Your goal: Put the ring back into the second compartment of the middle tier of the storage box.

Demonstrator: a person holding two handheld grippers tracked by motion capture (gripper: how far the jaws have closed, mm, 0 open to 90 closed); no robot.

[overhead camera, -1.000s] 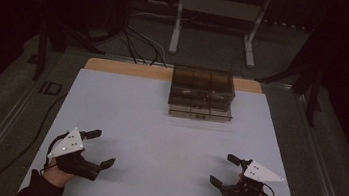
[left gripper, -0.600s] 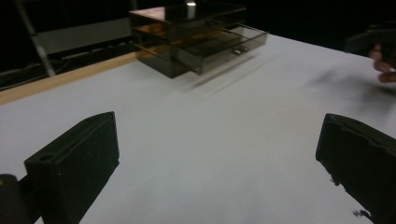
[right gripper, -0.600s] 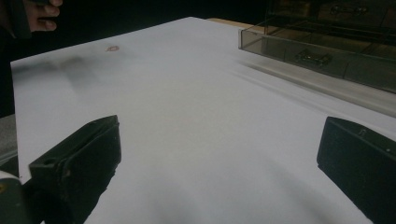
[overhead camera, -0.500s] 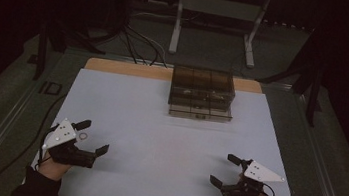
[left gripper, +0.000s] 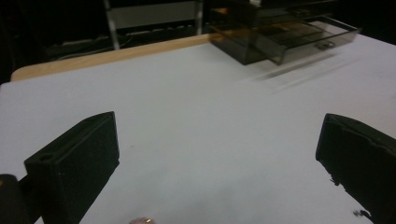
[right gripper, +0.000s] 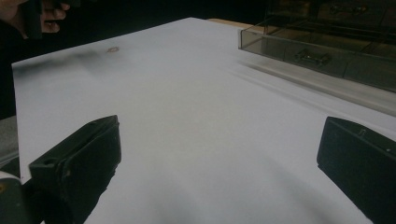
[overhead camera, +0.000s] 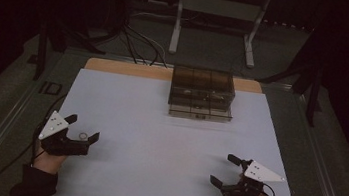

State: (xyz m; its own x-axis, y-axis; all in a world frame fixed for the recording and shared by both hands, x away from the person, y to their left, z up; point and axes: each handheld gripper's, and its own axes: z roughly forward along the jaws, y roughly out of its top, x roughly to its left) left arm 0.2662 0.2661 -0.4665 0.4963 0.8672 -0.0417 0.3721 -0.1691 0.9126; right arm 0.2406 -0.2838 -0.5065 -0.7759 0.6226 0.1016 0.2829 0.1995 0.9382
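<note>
- I see a dark room around a white counter (overhead camera: 167, 142); a wooden strip shows along its far edge and a metal stand (overhead camera: 217, 17) rises on the floor beyond it.
- My left gripper (overhead camera: 83, 128) sits near the counter's near-left edge with its fingers spread wide apart, gripping nothing.
- Between those fingers, in the high view, lies a small ring (overhead camera: 84, 135) flat on the counter, touching neither finger as far as I can tell; in the left gripper view it peeks in at the bottom edge (left gripper: 142, 220).
- The hand (overhead camera: 49, 160) behind that gripper comes in from a dark sleeve at the bottom edge.
- My right gripper (overhead camera: 225, 170) rests at the near-right of the counter, fingers also spread wide and empty, with bare white surface between them in its own view.
- From the right gripper view, the ring (right gripper: 112, 49) is well apart, over by the far-left corner of that picture, near the other hand.
- At the far middle of the counter stands a dark translucent drawer box (overhead camera: 202, 92); its lowest drawer is pulled out toward me, a small handle on its front.
</note>
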